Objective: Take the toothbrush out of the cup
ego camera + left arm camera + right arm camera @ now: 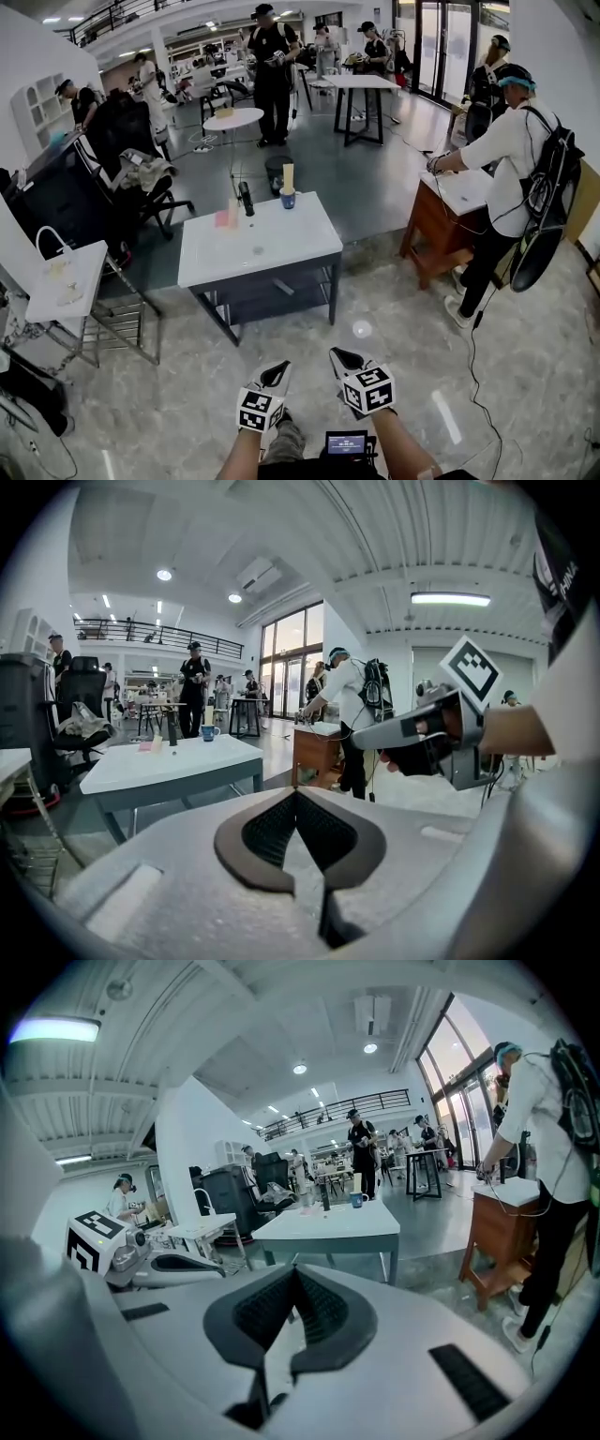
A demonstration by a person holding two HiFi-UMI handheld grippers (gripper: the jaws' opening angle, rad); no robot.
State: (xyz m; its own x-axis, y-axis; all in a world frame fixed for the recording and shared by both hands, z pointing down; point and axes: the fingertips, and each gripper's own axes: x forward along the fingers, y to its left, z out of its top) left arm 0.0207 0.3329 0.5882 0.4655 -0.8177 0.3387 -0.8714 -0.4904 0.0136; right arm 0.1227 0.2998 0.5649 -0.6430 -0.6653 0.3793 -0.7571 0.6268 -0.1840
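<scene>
A blue cup (pixel 287 199) stands at the far edge of the white table (pixel 262 258), with a pale toothbrush (pixel 288 175) upright in it. Both grippers hang low in front of me, well short of the table. My left gripper (pixel 276 374) and my right gripper (pixel 343 360) are side by side, each shut with nothing between its pads. In the left gripper view the cup (pixel 209 732) is small and far beyond the shut left gripper (pixel 296 795). The right gripper view shows the cup (pixel 356 1200) far past the shut right gripper (pixel 295 1270).
A black upright object (pixel 246 199) and a pink item (pixel 222 218) stand left of the cup. A person in white (pixel 506 178) leans over a wooden cabinet (pixel 439 230) at the right. A small white stand (pixel 66 281) and a black chair (pixel 131 178) are on the left.
</scene>
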